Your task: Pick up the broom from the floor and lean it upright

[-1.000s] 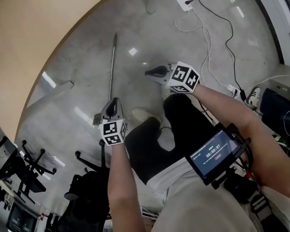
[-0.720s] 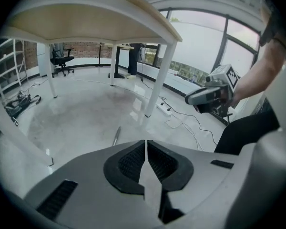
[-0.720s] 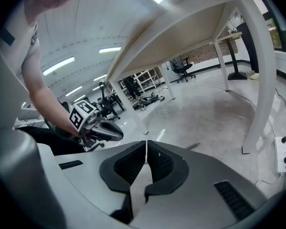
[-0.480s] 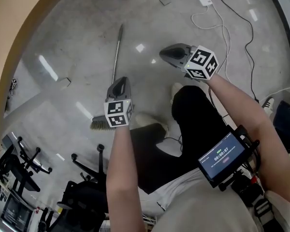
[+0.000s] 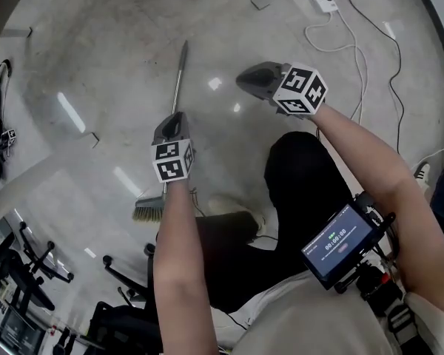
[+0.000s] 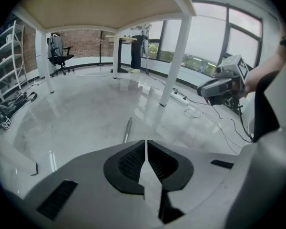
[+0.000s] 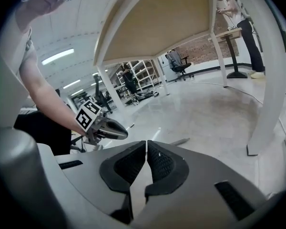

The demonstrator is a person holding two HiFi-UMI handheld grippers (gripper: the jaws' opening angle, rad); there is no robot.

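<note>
On the grey floor [image 5: 96, 58]: one broom [image 5: 180, 76], lying flat, bristles toward the person, handle pointing away. Left claw [image 5: 175, 118]: jaws together, nothing between them, hanging over the handle's middle; contact not discernible. Right claw [image 5: 244, 80]: jaws together, empty, to the broom's right, apart from it.

Broom [image 5: 179, 80] lying flat on floor [image 5: 96, 65], untouched.
Thin grey metal handle [image 5: 181, 65] points away from the person. Pale bristle head [image 5: 148, 211] is at the near end, and part of the shaft is hidden.
</note>
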